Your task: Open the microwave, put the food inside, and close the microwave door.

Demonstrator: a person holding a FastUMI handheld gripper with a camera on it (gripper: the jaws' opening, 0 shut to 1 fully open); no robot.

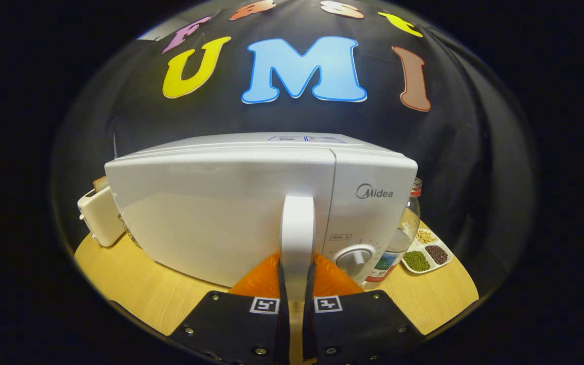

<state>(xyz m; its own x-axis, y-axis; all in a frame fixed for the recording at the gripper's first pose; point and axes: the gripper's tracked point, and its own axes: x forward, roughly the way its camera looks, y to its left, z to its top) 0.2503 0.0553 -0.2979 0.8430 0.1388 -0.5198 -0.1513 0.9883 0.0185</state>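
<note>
A white microwave (221, 213) stands on the wooden table (119, 284), right in front of me. Its door (195, 213) covers the left part of the front and looks shut or very nearly so. A white vertical handle (297, 228) runs down the door's right side. My gripper (296, 276) is shut on the lower end of this handle, one finger pressing on each side. The control panel with a round dial (355, 259) sits just right of the handle.
A cream toaster (100, 218) with a slice of bread (101, 183) in it stands at the microwave's left. At its right are a glass bottle with a red cap (404, 233) and a small divided dish of beans (426, 252). Black cloth hangs behind.
</note>
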